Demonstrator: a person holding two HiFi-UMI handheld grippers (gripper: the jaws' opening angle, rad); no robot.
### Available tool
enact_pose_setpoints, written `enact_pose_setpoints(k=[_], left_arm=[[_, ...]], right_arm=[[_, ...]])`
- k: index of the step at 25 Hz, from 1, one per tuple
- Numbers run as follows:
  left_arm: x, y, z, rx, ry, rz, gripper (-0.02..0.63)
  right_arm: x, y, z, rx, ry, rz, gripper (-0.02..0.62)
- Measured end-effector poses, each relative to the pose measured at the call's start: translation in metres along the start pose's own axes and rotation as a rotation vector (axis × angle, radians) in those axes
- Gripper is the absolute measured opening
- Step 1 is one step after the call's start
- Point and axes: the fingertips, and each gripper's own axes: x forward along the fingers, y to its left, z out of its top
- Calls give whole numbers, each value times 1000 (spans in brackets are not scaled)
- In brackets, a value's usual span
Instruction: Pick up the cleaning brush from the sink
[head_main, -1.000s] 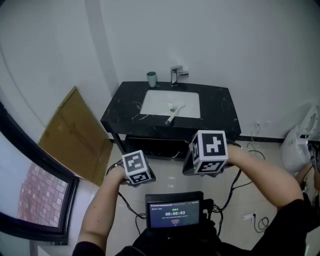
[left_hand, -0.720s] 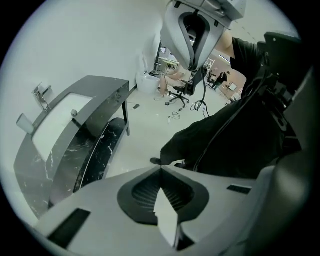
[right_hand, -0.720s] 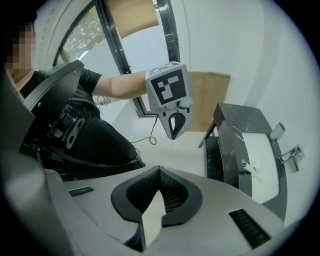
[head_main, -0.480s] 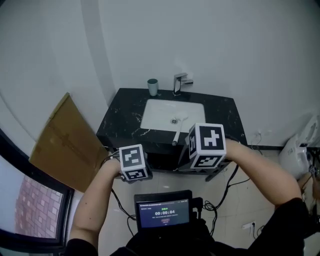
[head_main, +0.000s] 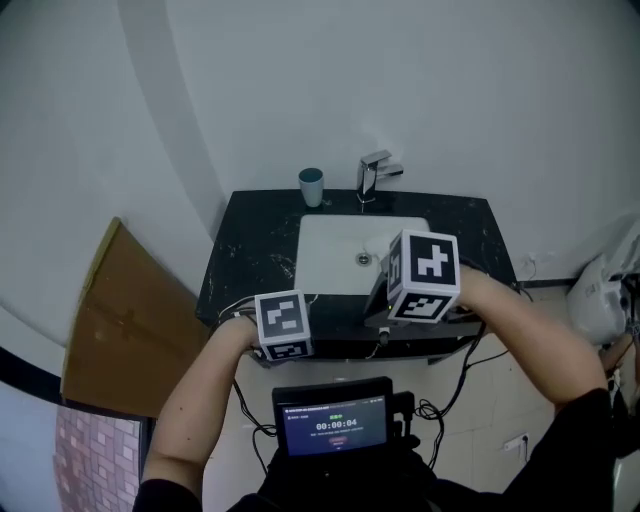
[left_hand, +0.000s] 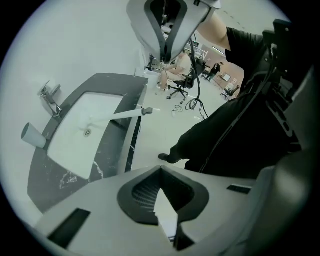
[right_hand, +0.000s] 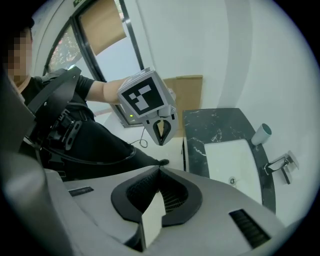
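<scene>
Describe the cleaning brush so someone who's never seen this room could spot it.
Against the white wall stands a black marbled counter with a white rectangular sink. The cleaning brush lies with one end in the sink, its long pale handle sticking out over the counter's front edge. It lies flat, unlike the upright cup and faucet behind.

White sink (left_hand: 74, 149) with cleaning brush (left_hand: 127, 114) (handle overhanging the edge)

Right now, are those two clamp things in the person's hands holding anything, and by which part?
Nothing is held. The left gripper and the right gripper are both shut and empty. The cleaning brush lies untouched at the sink.
</scene>
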Motion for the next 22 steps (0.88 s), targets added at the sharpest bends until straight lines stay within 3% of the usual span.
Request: enact_pose_setpoints(k=[4,7,10,14,17,18,22], left_arm=[[-15,64,-32,135,56,-17,14],[-18,101,-49,243,105,-34,14],[-31,134,-49,283,86,-21,14],[-36,152,-42,343,39,-42,14],[-30,184,-32,338,-4,-10,14],[-26,195,-29,334,-6,5,14],[-9,231,-16,319,3,10,14]], right_arm=[[-1,-81,40,131,-62,-138,6],[3,-135,49,265,-86,-249,6],[4,-171,50,390,-129,-273,6],[15,-207,25,562,-153,-285,6],[25,-240,-1,694,-178,-310,6],[31,-249,-10,737,-181,-306,80],[57,-286,-57,918,-172,-342,95]])
